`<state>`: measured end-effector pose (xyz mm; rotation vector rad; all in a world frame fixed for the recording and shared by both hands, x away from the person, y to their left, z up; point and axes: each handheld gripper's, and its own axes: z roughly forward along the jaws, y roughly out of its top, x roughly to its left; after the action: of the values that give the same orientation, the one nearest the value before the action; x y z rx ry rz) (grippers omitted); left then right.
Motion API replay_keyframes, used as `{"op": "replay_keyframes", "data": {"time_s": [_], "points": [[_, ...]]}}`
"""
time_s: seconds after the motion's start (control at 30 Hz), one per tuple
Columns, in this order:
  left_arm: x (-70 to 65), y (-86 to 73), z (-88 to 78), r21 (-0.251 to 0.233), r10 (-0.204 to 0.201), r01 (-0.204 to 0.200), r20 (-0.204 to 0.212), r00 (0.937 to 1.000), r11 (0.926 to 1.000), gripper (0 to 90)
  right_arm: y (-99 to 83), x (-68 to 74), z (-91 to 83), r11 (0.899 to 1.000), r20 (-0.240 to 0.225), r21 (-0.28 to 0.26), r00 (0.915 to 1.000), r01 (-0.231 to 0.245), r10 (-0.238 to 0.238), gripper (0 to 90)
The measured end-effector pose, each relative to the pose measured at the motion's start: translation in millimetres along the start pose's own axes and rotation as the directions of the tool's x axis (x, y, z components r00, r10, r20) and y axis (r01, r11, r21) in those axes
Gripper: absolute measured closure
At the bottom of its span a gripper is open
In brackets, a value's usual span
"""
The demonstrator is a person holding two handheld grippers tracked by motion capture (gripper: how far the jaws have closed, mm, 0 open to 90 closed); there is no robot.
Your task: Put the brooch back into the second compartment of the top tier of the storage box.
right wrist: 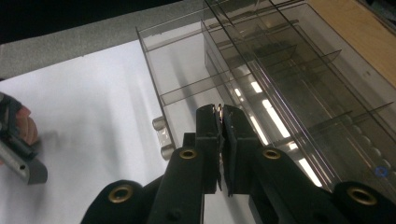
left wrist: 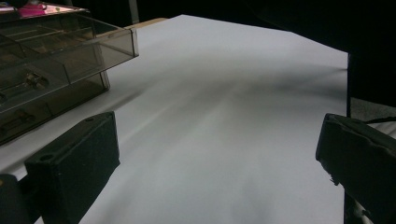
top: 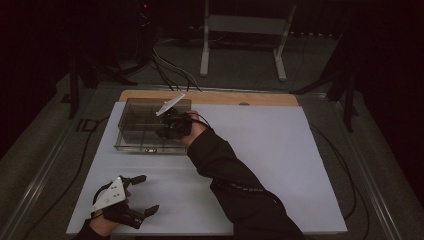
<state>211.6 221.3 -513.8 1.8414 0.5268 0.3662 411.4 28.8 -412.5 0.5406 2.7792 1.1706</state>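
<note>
the clear plastic drawer box sits at the far left of the white sheet on your table, its long axis running left to right, and one drawer stands pulled out toward your near side, with its small knob facing you. your right gripper reaches over the box's right end; in the right gripper view its jaws are pressed together on a tiny shiny thing, too small to name, held above the open drawer. your left gripper rests low at the near left corner of the sheet, well apart from the box, jaws spread wide and pointing right, with nothing between them.
</note>
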Motion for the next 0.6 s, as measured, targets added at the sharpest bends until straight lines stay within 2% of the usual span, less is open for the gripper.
{"op": "replay_keyframes", "data": {"time_s": [0.03,0.07,0.23,0.37,0.6], "points": [[0.0,0.2,-0.1,-0.001,0.001,-0.001,-0.001,1.0000,1.0000,0.6,-0.1,-1.3,1.4,1.000,-0.014,-0.008,0.9998,-0.014,0.014,86.0],[0.0,0.4,-0.2,-0.005,-0.001,0.001,-0.001,1.0000,1.0000,0.6,-0.2,-1.9,2.9,1.000,-0.006,-0.009,0.9997,-0.025,0.024,86.0],[0.4,0.5,-0.9,-0.009,-0.004,0.004,0.000,1.0000,0.9999,0.6,0.3,-1.7,14.2,1.000,0.020,0.002,0.9993,-0.031,0.031,85.9],[0.2,0.3,-0.8,-0.006,-0.001,0.001,0.000,1.0000,1.0000,0.6,3.5,-1.9,21.5,0.999,0.014,0.005,0.9988,-0.046,0.046,85.8],[0.1,0.4,-1.1,-0.010,-0.003,0.003,0.004,1.0000,0.9999,0.6,10.1,1.9,37.5,0.999,0.021,0.044,0.9993,-0.030,0.029,85.7]]}}
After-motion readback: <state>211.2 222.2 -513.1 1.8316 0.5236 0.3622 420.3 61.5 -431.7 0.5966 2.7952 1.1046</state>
